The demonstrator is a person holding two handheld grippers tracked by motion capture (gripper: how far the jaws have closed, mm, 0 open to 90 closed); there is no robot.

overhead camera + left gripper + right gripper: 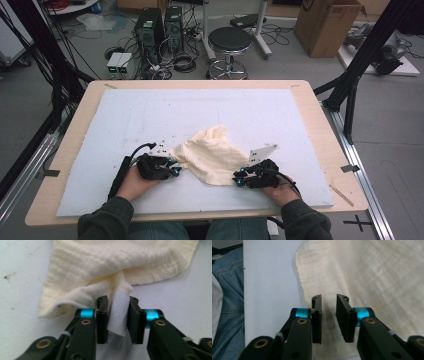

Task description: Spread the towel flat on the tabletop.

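Note:
A cream crinkled cloth lies rumpled on the white mat, near the front. My left gripper is at its left corner. In the left gripper view, the jaws stand a little apart, with a smooth white flap of the cloth standing in the gap between them. My right gripper is low over the cloth's front right edge. In the right gripper view, its jaws are narrowly apart above the flat cloth, with nothing pinched between them.
The mat covers most of a wooden table. The person's lap in jeans is just beyond the mat's near edge. A stool, computers and a cardboard box stand on the floor behind the table.

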